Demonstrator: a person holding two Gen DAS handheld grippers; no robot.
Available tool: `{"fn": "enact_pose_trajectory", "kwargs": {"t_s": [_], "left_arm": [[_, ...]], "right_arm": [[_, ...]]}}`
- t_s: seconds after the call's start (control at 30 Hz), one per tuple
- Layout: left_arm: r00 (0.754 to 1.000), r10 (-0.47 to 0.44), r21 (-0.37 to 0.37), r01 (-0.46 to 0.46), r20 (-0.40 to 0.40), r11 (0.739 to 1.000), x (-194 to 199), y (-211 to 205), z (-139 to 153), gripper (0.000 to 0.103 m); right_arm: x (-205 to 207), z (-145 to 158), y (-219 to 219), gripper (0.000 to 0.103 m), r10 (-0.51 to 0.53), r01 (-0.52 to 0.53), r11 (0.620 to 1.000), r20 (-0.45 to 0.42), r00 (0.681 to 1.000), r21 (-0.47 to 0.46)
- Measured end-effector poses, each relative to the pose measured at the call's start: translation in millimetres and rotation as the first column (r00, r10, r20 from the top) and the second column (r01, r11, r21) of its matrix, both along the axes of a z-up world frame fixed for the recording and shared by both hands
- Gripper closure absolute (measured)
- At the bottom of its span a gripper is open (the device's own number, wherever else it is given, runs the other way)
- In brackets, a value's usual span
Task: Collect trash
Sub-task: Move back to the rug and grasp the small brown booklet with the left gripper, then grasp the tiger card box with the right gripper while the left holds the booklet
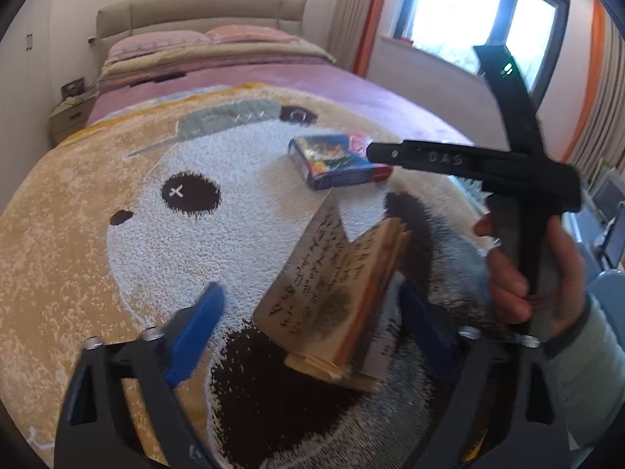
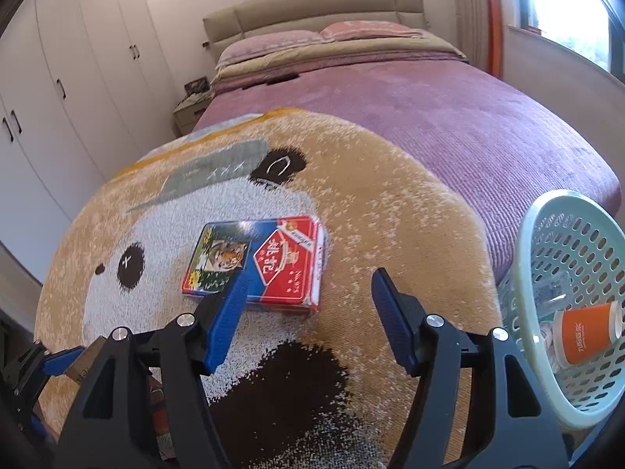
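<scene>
In the left wrist view my left gripper [image 1: 312, 324] is open, and a torn brown paper packet with black writing [image 1: 332, 293] stands between its blue fingers, close to the right one. A red and blue card box [image 1: 336, 160] lies beyond on the bear blanket [image 1: 78, 258]. The right gripper's black body [image 1: 488, 168] crosses above the box. In the right wrist view my right gripper [image 2: 308, 305] is open and empty just in front of the card box [image 2: 261, 262]. A light green basket [image 2: 574, 305] at the right holds an orange paper cup [image 2: 590, 332].
The blanket lies on a bed with a purple cover [image 2: 449, 117] and pillows [image 2: 312, 39] at the head. White wardrobes [image 2: 58, 78] stand at the left. A window [image 1: 468, 11] and curtains are at the right.
</scene>
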State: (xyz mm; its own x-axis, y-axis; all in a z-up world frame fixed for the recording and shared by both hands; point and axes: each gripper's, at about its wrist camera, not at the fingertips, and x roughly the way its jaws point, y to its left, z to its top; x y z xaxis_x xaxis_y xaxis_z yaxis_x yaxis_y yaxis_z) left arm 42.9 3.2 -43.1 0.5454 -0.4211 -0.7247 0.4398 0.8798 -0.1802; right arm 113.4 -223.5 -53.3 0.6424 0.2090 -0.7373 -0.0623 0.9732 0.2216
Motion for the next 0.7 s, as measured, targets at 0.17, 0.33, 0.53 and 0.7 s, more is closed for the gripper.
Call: {"fn": "enact_pose_trajectory", "kwargs": {"t_s": [0.17,0.33,0.53,0.7], "left_arm": [[1.0,0.013,0.02,-0.013,-0.02,1.0,4,-2,-7,0.059],[0.998,0.068,-0.039,-0.069,-0.018,0.997,8,14,1,0.087],[0.971,0.237,-0.034,-0.236,0.026,0.971,13,48,10,0.088],[0.94,0.338,-0.02,-0.337,0.045,0.941,19,73,8,0.088]], "right_arm": [[4,-4,3,0.041,0.016,-0.016,1.0,-0.023,1.0,-0.006],[4,-6,16,0.041,0.09,-0.09,0.996,-0.039,0.995,-0.01],[-8,-5,51,0.065,0.209,-0.212,0.974,-0.044,0.977,-0.084],[-23,3,70,0.065,0.325,-0.324,0.946,-0.034,0.945,0.025]]}}
